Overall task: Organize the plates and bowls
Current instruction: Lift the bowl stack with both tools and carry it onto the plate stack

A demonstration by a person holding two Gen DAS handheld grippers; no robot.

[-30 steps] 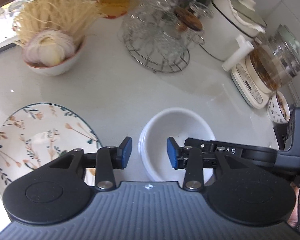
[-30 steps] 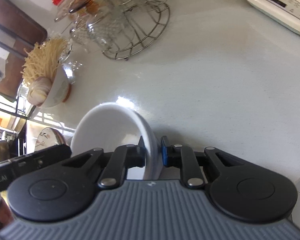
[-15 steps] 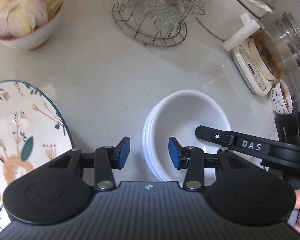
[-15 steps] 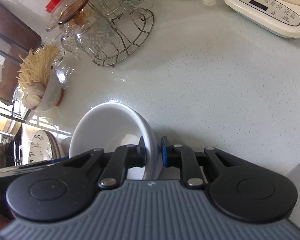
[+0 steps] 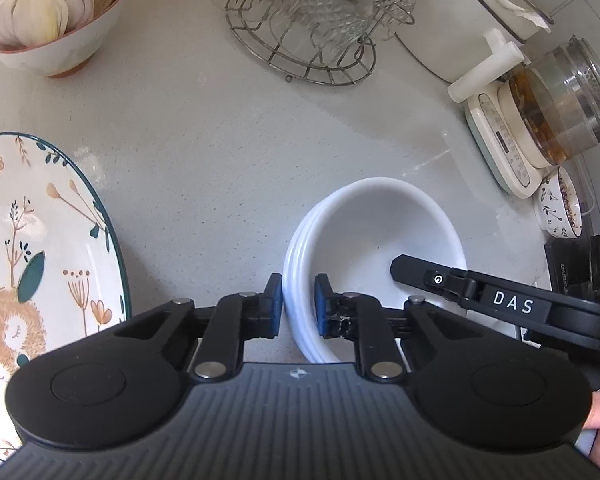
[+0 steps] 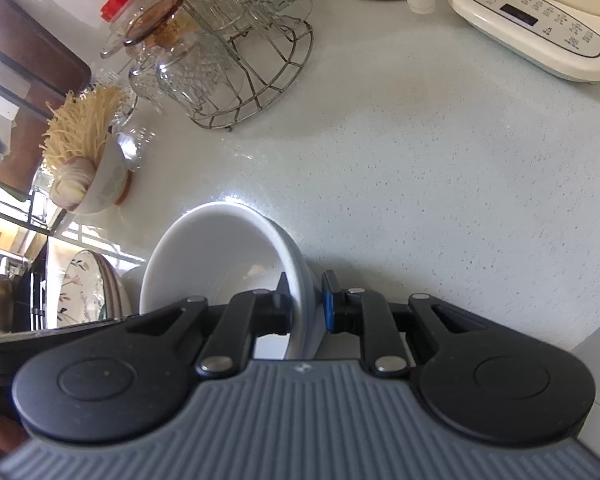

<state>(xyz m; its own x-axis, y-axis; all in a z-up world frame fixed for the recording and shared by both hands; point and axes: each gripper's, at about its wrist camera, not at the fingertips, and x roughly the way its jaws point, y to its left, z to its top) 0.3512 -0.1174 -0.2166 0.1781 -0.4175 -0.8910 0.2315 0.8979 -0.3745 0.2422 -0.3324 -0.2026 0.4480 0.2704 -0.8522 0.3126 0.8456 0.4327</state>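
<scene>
Left claw [image 5: 297,305] jaws just closing, now clamped on near rim of stacked white bowls [image 5: 374,240]. Right claw [image 6: 306,306] nearly together, pinching opposite bowl wall.

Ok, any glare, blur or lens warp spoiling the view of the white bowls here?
Left wrist: even light, white bowls sharp, fisheye bends the floral plate at the edge. Right wrist: a bright glare patch on the counter beside the bowl rim, blown-out window light at far left, edges soft.

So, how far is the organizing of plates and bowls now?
Done: the white bowls look nested in one stack. In hand: both the left gripper and right gripper clamp its rim, the left having just closed. Left: the floral plate lies apart.
</scene>
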